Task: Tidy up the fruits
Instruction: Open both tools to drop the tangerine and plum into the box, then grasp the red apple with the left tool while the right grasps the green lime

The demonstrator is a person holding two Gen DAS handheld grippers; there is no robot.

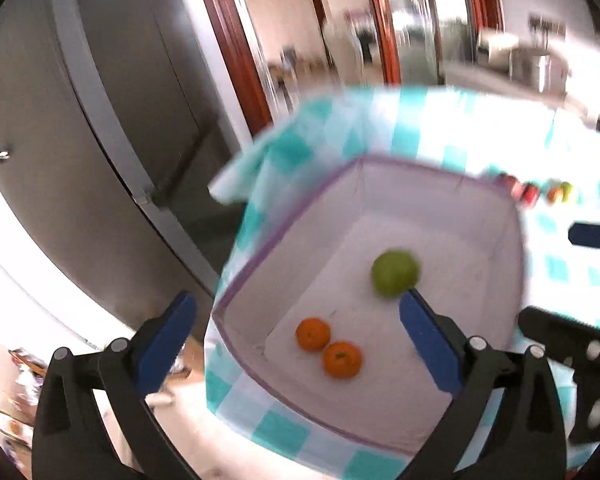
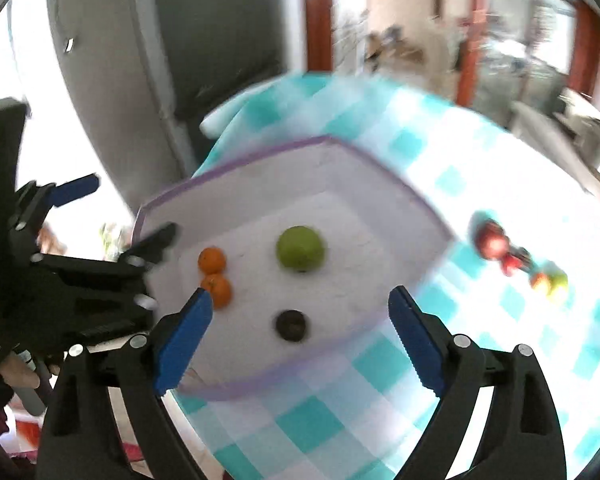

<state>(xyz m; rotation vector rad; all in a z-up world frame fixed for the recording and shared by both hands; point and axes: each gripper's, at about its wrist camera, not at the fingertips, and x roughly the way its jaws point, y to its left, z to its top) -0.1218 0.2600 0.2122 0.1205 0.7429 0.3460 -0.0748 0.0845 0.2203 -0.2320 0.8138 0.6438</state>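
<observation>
A round green apple [image 2: 300, 249], two small orange mandarins [image 2: 216, 276] touching each other and a dark round fruit [image 2: 292, 325] lie in the shallow white purple-rimmed fabric bin [image 2: 236, 168], all ahead of and below the right tongs [image 2: 300, 332], whose blue-padded jaws are spread and hold nothing. The left tongs [image 1: 300, 332] also gape empty above the bin. Bare teal-and-white checked tablecloth [image 2: 320, 416] surrounds the bin, with blurred red and yellow-green fruits [image 2: 516, 256] farther right; no writing is legible.
</observation>
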